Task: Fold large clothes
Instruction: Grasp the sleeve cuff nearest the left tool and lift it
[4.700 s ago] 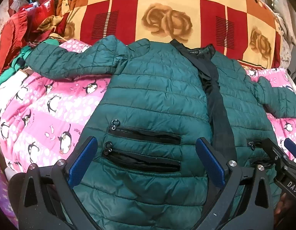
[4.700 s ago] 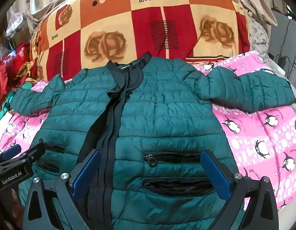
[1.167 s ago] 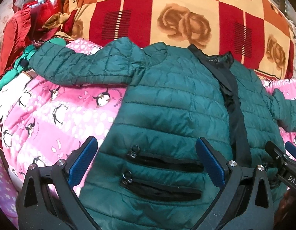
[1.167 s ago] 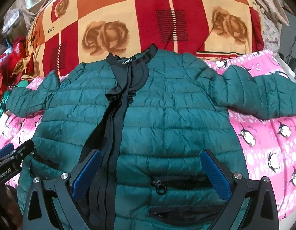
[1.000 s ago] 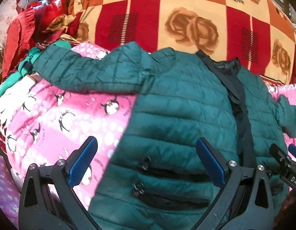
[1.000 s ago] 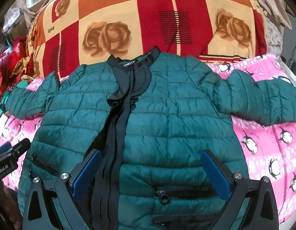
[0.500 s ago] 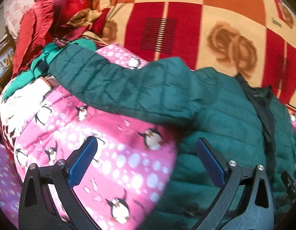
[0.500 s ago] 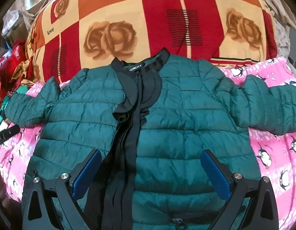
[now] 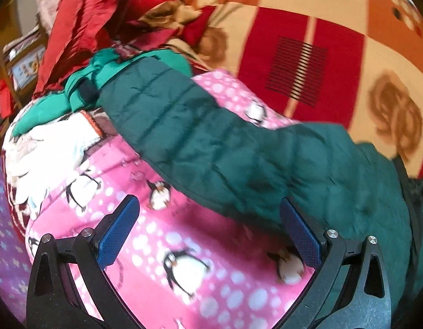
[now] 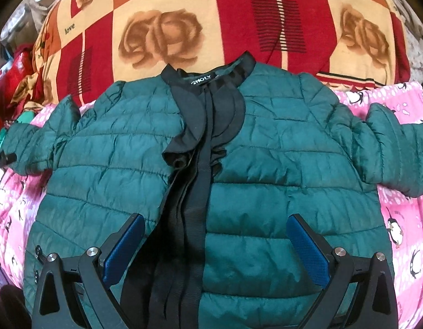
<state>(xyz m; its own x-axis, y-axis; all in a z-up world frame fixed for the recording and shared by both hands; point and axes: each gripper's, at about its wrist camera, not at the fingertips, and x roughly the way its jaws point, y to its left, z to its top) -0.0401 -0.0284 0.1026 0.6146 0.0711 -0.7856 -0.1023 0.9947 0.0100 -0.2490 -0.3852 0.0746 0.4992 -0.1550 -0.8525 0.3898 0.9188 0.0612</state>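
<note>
A dark green quilted jacket (image 10: 266,170) lay spread face up on a pink blanket (image 10: 403,219) printed with penguins and white dots. Its black collar (image 10: 208,79) pointed away from the camera, toward a big cover (image 10: 211,13) of red, orange and cream squares with brown roses and the word "love". A black band (image 10: 192,219) ran down the middle of the front, ruffled near the collar. Both sleeves stretched out sideways, the right sleeve (image 10: 395,153) reaching over the pink blanket to the edge of the right wrist view.

The right tongs (image 10: 217,249) hung above the lower front of the jacket, spread wide, with nothing between the blue pads (image 10: 307,249). The black band passed between them in the view; whether they touched the cloth could not be told.

In the left wrist view, which was somewhat blurred, the left tongs (image 9: 208,235) were likewise spread wide and empty, over the pink blanket (image 9: 184,260) just beside the jacket's left sleeve (image 9: 200,139). That sleeve ran slantwise from the jacket's body up to its cuff, which lay against a bright green garment (image 9: 82,90). Behind this was a heap of red cloth (image 9: 82,22), and a white fleecy cloth (image 9: 47,150) lay at the blanket's left edge. A purple cloth (image 9: 3,233) with pale flowers showed at the lower left.
</note>
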